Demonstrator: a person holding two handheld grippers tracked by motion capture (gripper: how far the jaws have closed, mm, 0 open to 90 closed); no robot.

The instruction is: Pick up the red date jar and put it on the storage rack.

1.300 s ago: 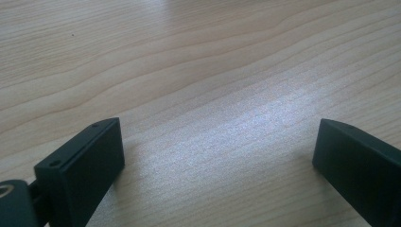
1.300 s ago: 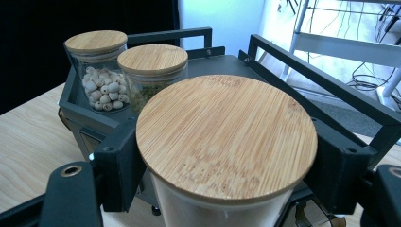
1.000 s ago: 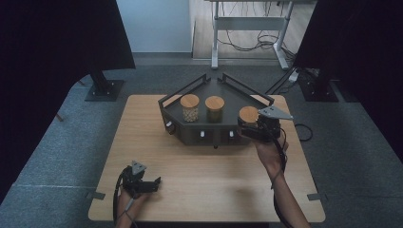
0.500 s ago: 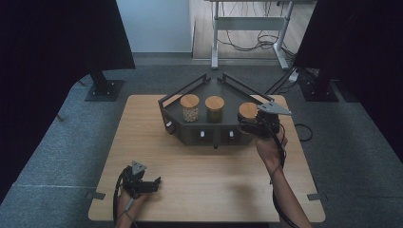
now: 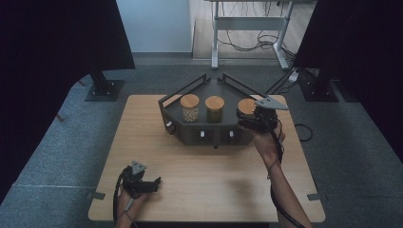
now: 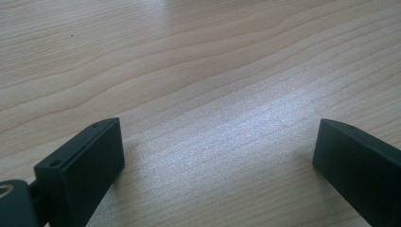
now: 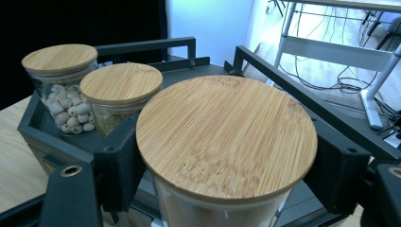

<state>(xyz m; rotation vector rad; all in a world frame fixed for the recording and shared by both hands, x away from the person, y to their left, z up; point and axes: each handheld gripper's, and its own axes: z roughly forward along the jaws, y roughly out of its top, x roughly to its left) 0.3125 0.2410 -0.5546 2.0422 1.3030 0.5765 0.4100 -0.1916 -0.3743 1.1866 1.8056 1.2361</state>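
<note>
Right tongs (image 7: 222,189) clamp the glass jar (image 7: 227,156) under its lid, heavy and breakable; left tongs (image 6: 213,156) gape, lower left.

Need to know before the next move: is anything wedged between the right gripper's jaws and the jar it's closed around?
Nothing visible. The right gripper has a jaw against each side of the rightmost jar, just below its bamboo lid. The middle jar stands apart, on the tray.

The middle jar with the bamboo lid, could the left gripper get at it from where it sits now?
Probably yes. The left gripper rests with open jaws near the table's front edge, with bare wood ahead. The middle jar stands in the black tray, flanked by two jars, so side access looks tight.
</note>
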